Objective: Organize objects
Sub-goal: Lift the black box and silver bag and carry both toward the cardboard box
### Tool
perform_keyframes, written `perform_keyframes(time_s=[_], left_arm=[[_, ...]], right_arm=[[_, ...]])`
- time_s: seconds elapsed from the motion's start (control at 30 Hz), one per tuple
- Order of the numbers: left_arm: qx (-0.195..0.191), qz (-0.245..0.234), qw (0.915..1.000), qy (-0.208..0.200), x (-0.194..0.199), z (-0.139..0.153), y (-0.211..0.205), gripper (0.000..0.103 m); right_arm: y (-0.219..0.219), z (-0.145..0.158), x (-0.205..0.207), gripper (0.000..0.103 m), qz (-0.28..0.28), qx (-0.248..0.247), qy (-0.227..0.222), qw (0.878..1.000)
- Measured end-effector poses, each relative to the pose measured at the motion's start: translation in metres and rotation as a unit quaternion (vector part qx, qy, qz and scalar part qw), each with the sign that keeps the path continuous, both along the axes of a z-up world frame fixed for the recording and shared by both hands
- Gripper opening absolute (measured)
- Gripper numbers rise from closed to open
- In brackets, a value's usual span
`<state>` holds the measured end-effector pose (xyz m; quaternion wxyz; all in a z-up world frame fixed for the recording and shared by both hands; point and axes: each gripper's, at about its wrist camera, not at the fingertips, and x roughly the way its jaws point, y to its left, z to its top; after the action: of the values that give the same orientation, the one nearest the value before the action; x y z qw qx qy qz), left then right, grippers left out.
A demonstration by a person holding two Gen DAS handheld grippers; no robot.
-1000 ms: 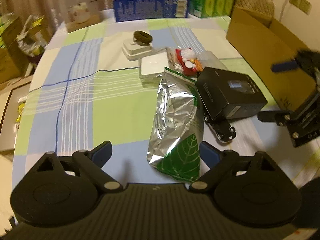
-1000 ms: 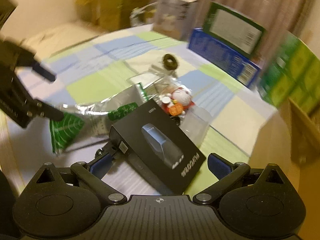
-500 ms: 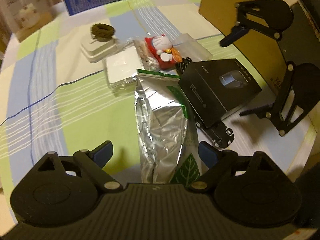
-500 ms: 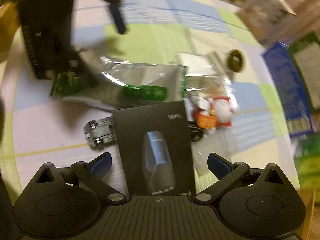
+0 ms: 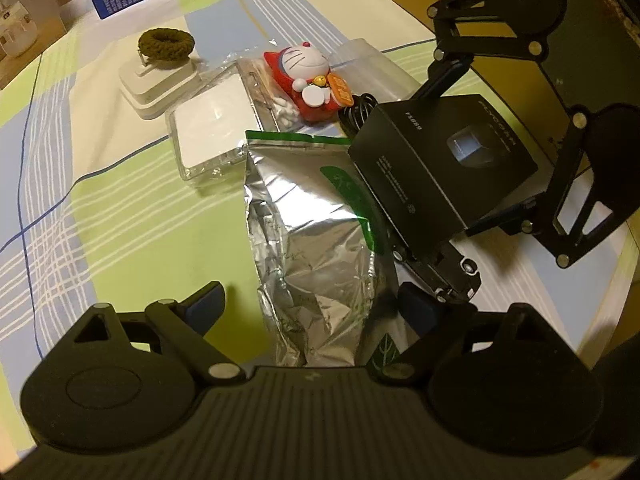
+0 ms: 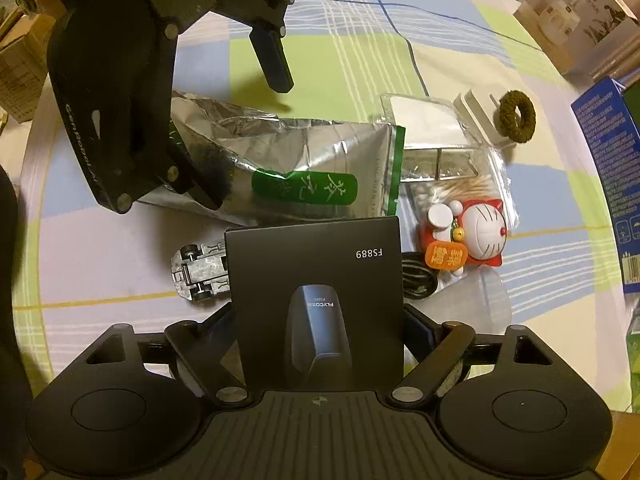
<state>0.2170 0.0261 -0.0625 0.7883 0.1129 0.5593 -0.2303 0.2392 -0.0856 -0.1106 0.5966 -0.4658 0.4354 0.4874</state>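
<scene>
Two grippers point steeply down over a bench point(image 5: 132, 216) covered in a green, blue and white check cloth. The left gripper point(image 5: 310, 304) hangs over the lower end of a silver foil pouch point(image 5: 316, 240) with green label; its fingers point(image 5: 206, 304) stand released, wide on either side of the pouch and not pressing it. The right gripper point(image 6: 320, 320) straddles a black box point(image 6: 316, 276) marked FS889; its fingers point(image 6: 420, 326) are closing, sitting at the box's two side edges, though I cannot tell whether they press it yet. The box lies partly over the pouch and over an overturned toy car point(image 6: 200, 268). Beyond it lie a red-and-white cat figurine point(image 5: 308, 76), a clear case with a white pad point(image 5: 212, 128), and a dark hair tie point(image 5: 166, 46) on a white block point(image 5: 160, 84).
</scene>
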Motion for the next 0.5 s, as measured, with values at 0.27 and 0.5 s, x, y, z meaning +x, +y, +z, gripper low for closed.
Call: perform_keyframes(time_s=[0.27,0.5], left_arm=[[0.003,0.018,0.9997,0.019,0.009,-0.006,-0.002,0.094],[-0.005,0.036,0.9986,0.039,0.014,-0.012,-0.003,0.091]], right_arm=[[-0.005,-0.001,0.008,0.080,-0.064,-0.001,-0.005,0.998],[-0.005,0.008,0.008,0.080,-0.109,0.004,-0.008,0.994]])
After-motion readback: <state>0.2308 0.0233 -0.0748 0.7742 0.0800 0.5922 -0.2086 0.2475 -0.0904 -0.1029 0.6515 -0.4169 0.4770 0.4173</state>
